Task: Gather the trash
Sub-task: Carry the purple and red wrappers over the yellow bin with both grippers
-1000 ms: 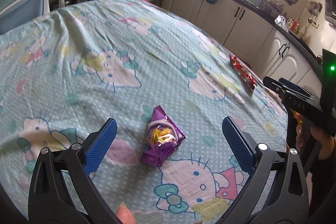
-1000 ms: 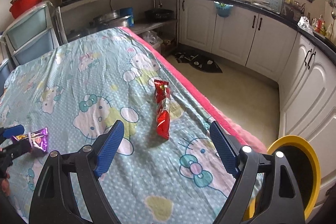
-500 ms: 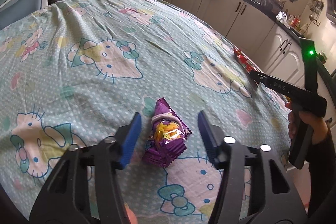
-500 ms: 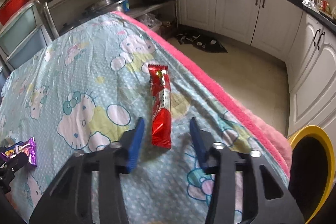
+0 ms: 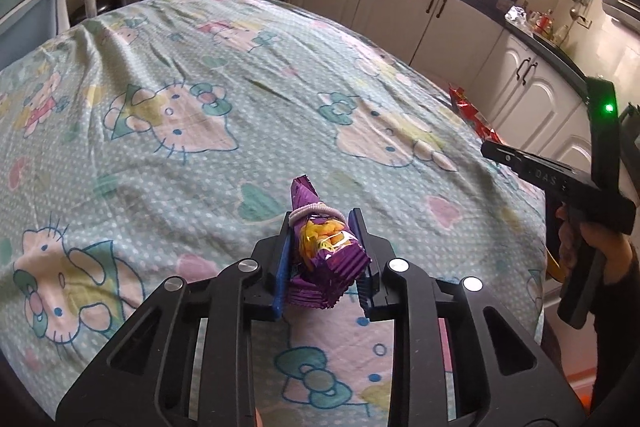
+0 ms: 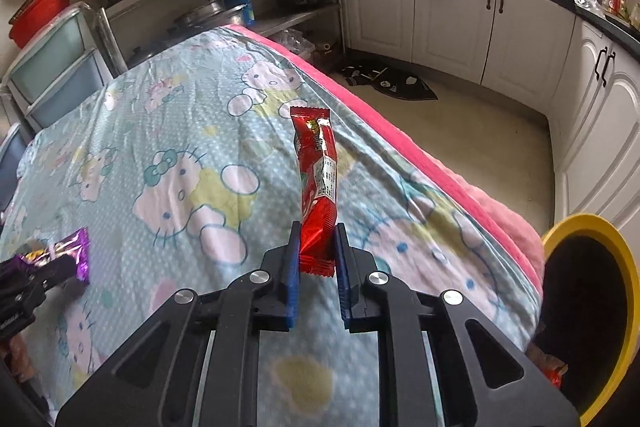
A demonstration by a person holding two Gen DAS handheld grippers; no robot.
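Left gripper [image 5: 322,227]: your blue pads have just been closing and now pinch the purple wrapper from both sides.
Purple wrapper [image 5: 326,259]: crumpled packet, a white band round its neck, yellow print on its face; it sits between your left pads, over the cloth's near middle. In the right wrist view it shows at the cloth's left edge.
Right gripper [image 6: 316,239]: your jaws have just been closing and now stand narrow, clamped on the lower end of the red wrapper.
Red wrapper [image 6: 316,179]: long, shiny packet, running from your right pads away toward the far side, close to the cloth's right edge.
Right hand [image 5: 592,239]: in the left wrist view, you grip the black handle beside the right edge.
Tablecloth [image 6: 180,155]: pale blue, dotted, cartoon cat print, covering the whole top.
Pink blanket [image 6: 460,183]: edging beneath the cloth along the right side.
Yellow bin [image 6: 624,307]: round rim, dark inside, on the floor beyond the near right corner.
Cabinets [image 6: 440,19]: white doors under a dark counter, along the far wall.
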